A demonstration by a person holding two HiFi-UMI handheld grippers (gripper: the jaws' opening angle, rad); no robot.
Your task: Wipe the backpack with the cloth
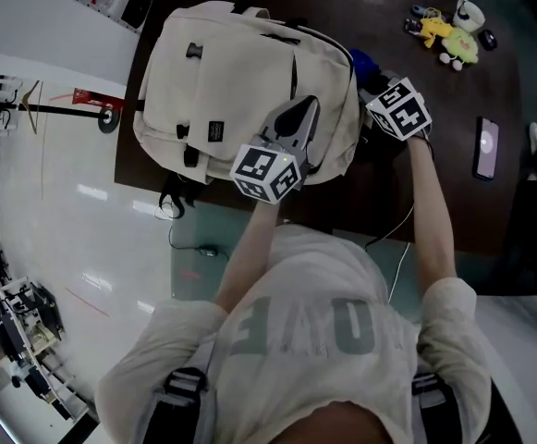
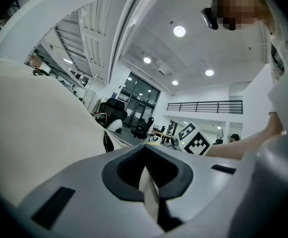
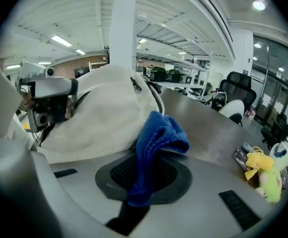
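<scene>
A cream backpack (image 1: 231, 81) lies flat on the dark brown table (image 1: 434, 192). My left gripper (image 1: 299, 111) rests on the backpack's right half, shut on a thin cream fold of the backpack (image 2: 147, 182). At the backpack's right edge my right gripper (image 1: 375, 85) is shut on a blue cloth (image 1: 361, 63). In the right gripper view the cloth (image 3: 158, 138) stands bunched up out of the jaws, close beside the backpack (image 3: 99, 113); whether they touch I cannot tell. The left gripper (image 3: 49, 100) shows at that view's left.
A yellow plush toy (image 1: 450, 38) lies at the table's far right, with small items around it. A phone (image 1: 487, 146) lies to the right of my right arm. White floor (image 1: 55, 211) lies off the table's left edge, with a cable (image 1: 187, 234).
</scene>
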